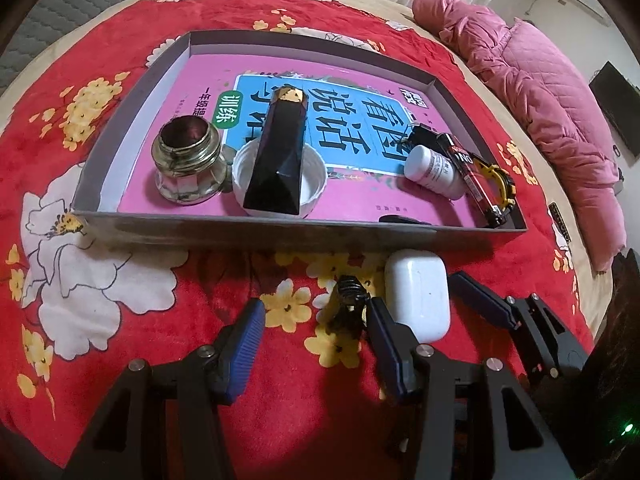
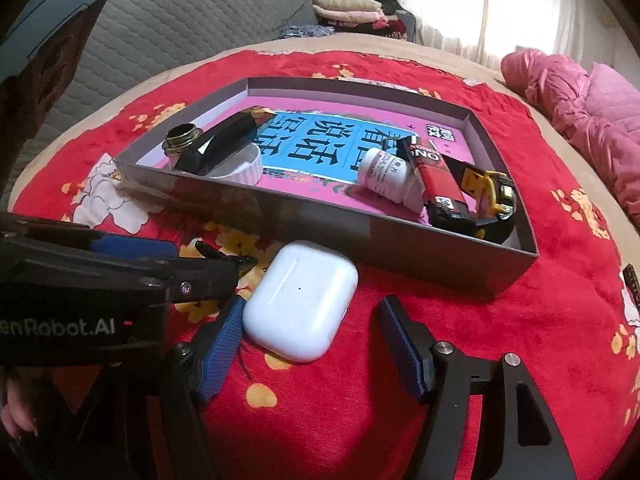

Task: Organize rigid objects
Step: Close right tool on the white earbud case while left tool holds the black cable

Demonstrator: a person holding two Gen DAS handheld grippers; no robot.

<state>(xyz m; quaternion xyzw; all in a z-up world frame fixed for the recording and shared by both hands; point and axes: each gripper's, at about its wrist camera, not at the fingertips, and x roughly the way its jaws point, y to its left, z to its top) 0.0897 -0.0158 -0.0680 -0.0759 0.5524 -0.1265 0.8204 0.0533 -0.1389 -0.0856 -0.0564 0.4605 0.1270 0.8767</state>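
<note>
A white earbuds case [image 1: 418, 294] [image 2: 301, 299] lies on the red floral blanket just in front of the grey box [image 1: 256, 229] [image 2: 320, 224]. A small black clip [image 1: 350, 306] [image 2: 224, 258] lies left of it. My left gripper [image 1: 316, 340] is open around the clip. My right gripper [image 2: 314, 344] is open with the case between its fingers; it shows in the left wrist view [image 1: 468, 304]. In the box are a glass jar [image 1: 188, 160], a white lid [image 1: 280, 184], a black faceted bottle [image 1: 280, 148], a white pill bottle [image 1: 434, 170], a red lighter [image 2: 434, 178] and a tape measure [image 2: 488, 192].
A pink book [image 1: 224, 80] lines the box floor. A pink quilted jacket [image 1: 540, 92] lies on the bed to the right. A grey quilted headboard [image 2: 180, 12] and folded clothes [image 2: 348, 10] are behind.
</note>
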